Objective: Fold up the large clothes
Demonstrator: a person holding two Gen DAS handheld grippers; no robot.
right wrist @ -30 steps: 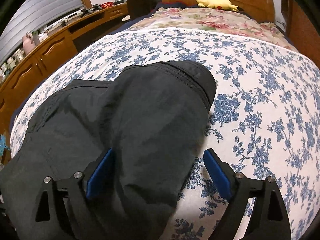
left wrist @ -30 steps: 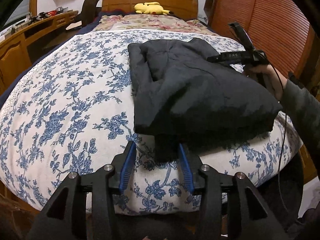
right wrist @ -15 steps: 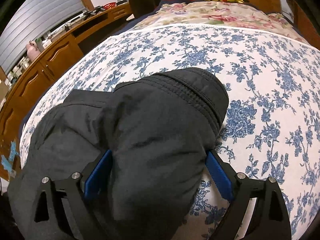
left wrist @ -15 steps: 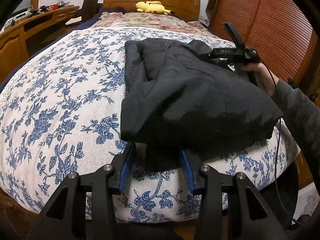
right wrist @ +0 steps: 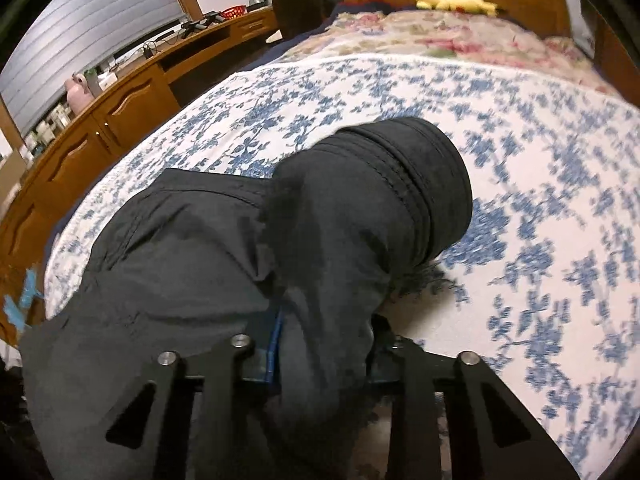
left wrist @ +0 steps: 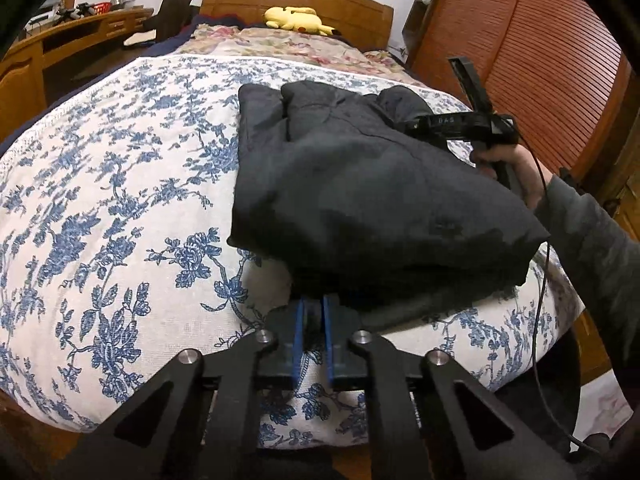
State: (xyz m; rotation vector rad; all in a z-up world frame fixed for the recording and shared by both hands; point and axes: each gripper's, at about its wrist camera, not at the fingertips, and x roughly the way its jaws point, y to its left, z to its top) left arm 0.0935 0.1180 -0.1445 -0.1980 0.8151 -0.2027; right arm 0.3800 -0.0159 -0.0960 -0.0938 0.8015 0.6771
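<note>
1. Near the bed's (left wrist: 120,184) foot edge lies the dark garment (left wrist: 372,200), extending away from us.
2. Our left gripper (left wrist: 314,320) is clenched on its hem.
3. Our right gripper (right wrist: 324,344) clamps a bunched fold.

Landmark: the bed (left wrist: 120,208). I note the garment (left wrist: 360,184) lying on the bed's near half, toward its right side, one edge hanging at the foot edge. My left gripper (left wrist: 314,332) sits at the foot edge of the bed, just under the garment's near hem. My right gripper (right wrist: 324,344) is over the bed's right side, with a bunched fold of the garment (right wrist: 320,240) between its fingers; the rolled end of that fold points toward the bed's head. At the head of the bed, the headboard (left wrist: 296,0), with a plush toy (left wrist: 296,18) just before it. Desk (left wrist: 60,48) runs along the bed's left side; wardrobe (left wrist: 532,40) stands to the bed's right.
</note>
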